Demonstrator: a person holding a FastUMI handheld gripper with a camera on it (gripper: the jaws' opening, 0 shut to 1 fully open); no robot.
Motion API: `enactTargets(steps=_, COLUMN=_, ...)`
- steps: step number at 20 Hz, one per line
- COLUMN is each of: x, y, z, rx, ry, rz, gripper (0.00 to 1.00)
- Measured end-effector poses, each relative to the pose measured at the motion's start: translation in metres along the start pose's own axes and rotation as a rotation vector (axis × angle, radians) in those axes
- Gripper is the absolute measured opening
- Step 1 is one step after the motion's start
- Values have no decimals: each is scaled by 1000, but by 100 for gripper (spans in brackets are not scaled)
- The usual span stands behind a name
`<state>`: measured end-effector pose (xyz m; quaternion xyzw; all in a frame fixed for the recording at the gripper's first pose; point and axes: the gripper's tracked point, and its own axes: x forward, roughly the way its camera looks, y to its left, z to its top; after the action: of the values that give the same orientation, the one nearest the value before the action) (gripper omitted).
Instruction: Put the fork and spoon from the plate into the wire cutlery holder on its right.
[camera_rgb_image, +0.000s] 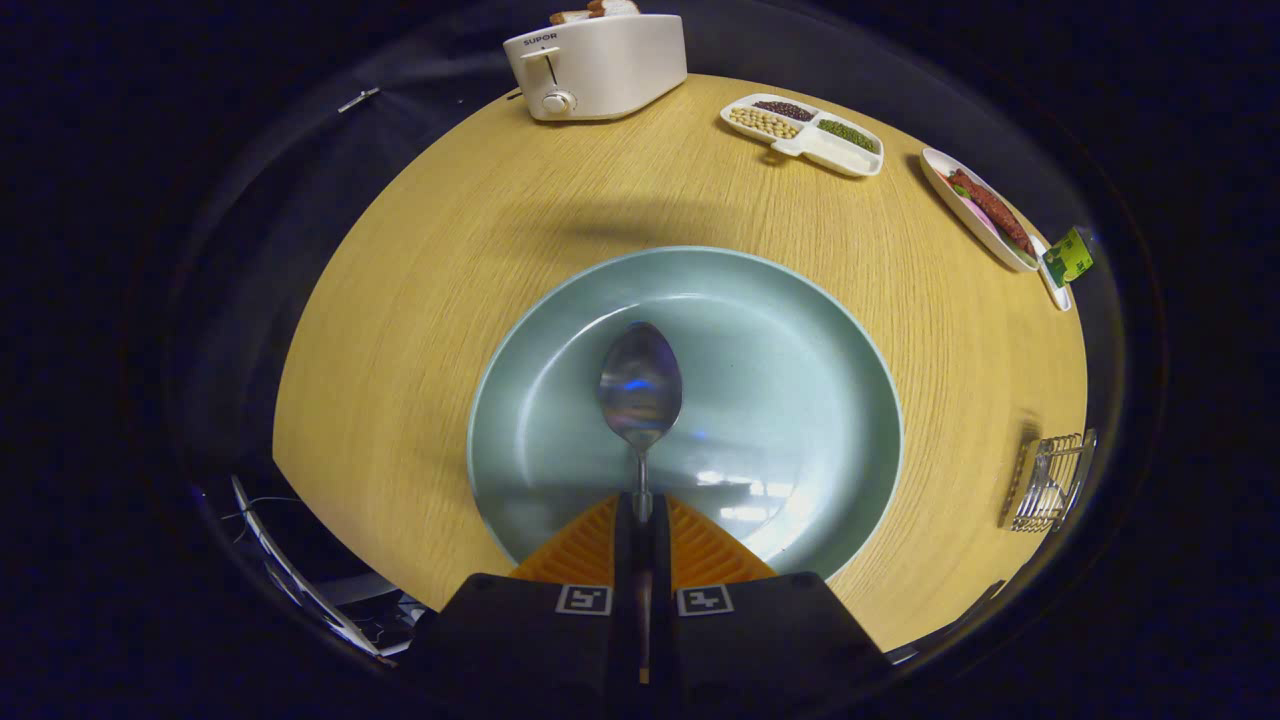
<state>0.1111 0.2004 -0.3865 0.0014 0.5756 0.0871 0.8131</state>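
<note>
Gripper (641, 515): both fingers are seen pressed together on the spoon's thin handle, which is clamped between them at their tips.
Spoon (640, 385): held by its handle, with the bowl pointing straight ahead of the fingers and shown over the middle of the plate; whether the bowl touches the plate cannot be told.
Plate (800, 400): a pale blue-green round plate is set on the table, directly ahead of and beneath the fingers.
Wire cutlery holder (1050, 482): placed on the table to the right of the plate, apart from its rim; something metallic is visible inside, too small to identify.
Table (420, 300): a round top with a light wood grain.
Toaster (597, 65): a white toaster is seen at the far edge, with bread in its slots.
Divided dish (803, 133): white, with beans and grains in separate compartments, right of the toaster.
Food dish (980, 207): a white oblong dish with reddish food, at the far right edge.
</note>
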Motion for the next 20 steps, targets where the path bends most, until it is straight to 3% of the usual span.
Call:
enactTargets(steps=10, x=-55, y=-19, z=28, rx=-5, ry=-42, rz=101, gripper=6)
enactTargets(steps=13, x=-88, y=-48, z=32, rx=-66, ry=-55, rz=99, gripper=6)
enactTargets(steps=16, x=-126, y=-84, z=32, rx=-26, ry=-55, rz=125, gripper=6)
enactTargets(steps=20, x=-171, y=-157, z=32, rx=-81, ry=-73, rz=54, gripper=6)
